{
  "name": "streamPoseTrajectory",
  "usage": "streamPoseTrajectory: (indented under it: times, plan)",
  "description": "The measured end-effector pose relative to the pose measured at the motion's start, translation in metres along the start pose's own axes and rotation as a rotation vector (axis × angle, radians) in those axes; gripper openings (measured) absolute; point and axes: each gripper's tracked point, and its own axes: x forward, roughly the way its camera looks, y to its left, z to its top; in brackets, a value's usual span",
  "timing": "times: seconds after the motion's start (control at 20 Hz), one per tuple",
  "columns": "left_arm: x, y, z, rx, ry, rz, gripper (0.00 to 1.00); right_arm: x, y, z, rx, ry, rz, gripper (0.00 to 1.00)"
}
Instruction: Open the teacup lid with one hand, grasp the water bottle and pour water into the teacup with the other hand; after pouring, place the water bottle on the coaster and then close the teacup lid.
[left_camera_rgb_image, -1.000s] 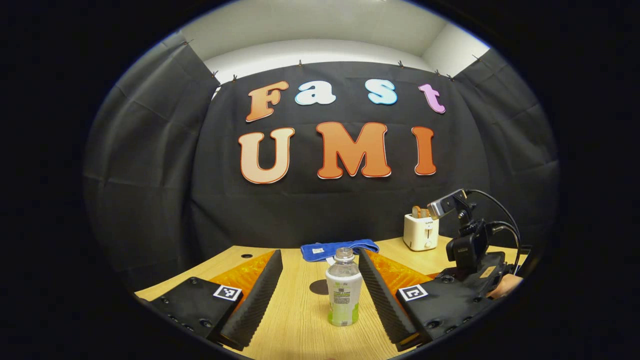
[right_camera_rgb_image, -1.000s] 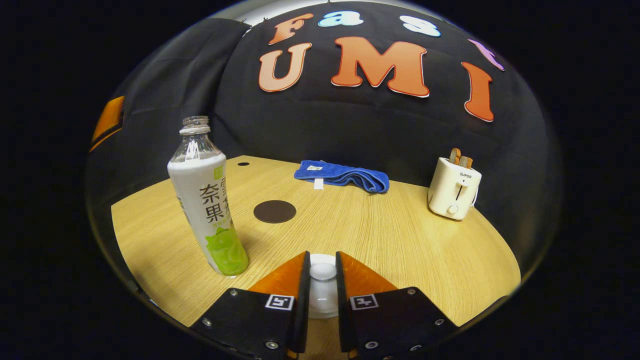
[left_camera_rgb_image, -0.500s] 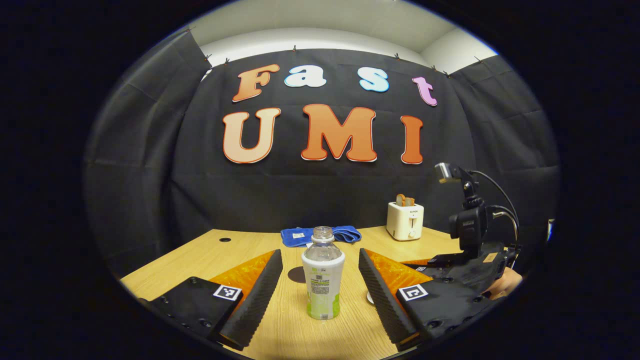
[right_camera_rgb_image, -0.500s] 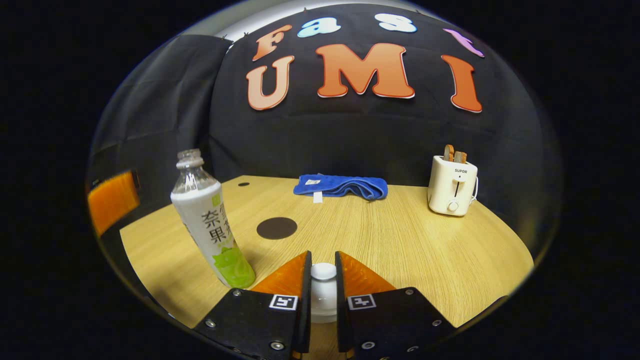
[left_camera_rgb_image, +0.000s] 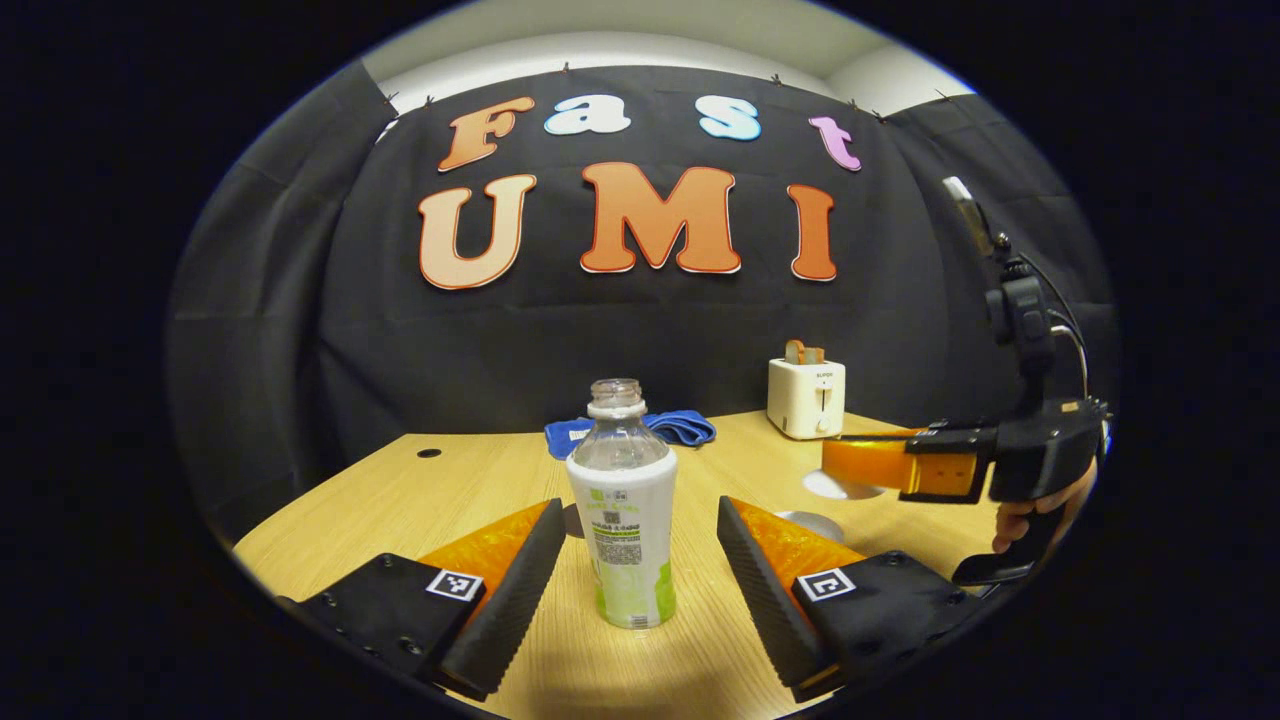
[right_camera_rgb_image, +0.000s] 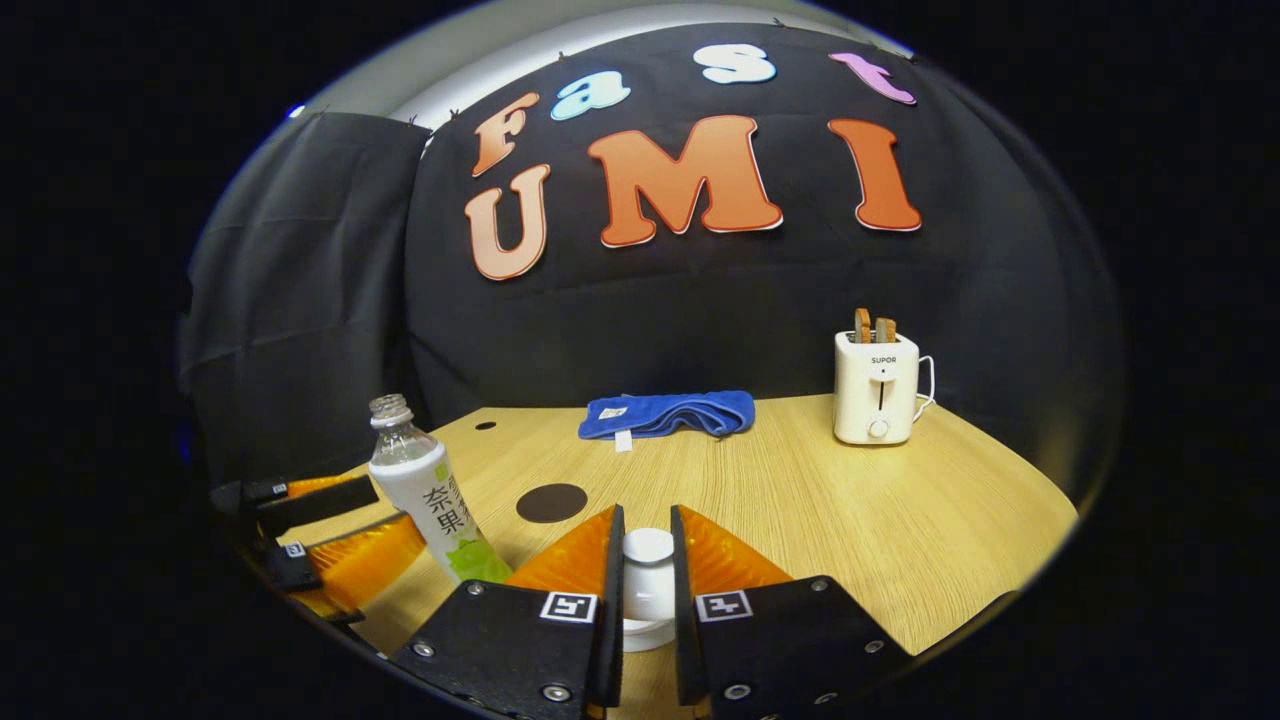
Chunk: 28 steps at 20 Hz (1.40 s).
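A black cloth wall (right_camera_rgb_image: 700, 300) backed the light wooden table (right_camera_rgb_image: 850, 520). The uncapped clear plastic water bottle (left_camera_rgb_image: 622, 520) stood upright between the widely spread, untouching fingers of the left gripper (left_camera_rgb_image: 632, 565). The right gripper (right_camera_rgb_image: 646, 590) clamped the white teacup lid (right_camera_rgb_image: 648, 548) by its knob, raised above the table.

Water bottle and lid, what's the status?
Right gripper shut on teacup lid, lifted. Left gripper open, flanking water bottle. Coaster free.
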Motion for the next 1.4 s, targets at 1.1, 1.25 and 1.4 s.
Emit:
streamPoseTrajectory:
  times: [1.1,1.25,1.4]
  plan:
    - [0.045,0.03,-0.029,0.186,0.057,0.094,0.66,-0.031,-0.035,0.012,0.01,-0.06,-0.05,0.22]
    - [0.045,0.043,-0.03,0.305,0.057,0.142,0.65,-0.037,-0.043,0.016,0.011,-0.074,-0.061,0.22]
    - [0.046,0.045,-0.024,0.422,0.064,0.178,0.65,-0.045,-0.051,0.015,0.01,-0.076,-0.067,0.22]
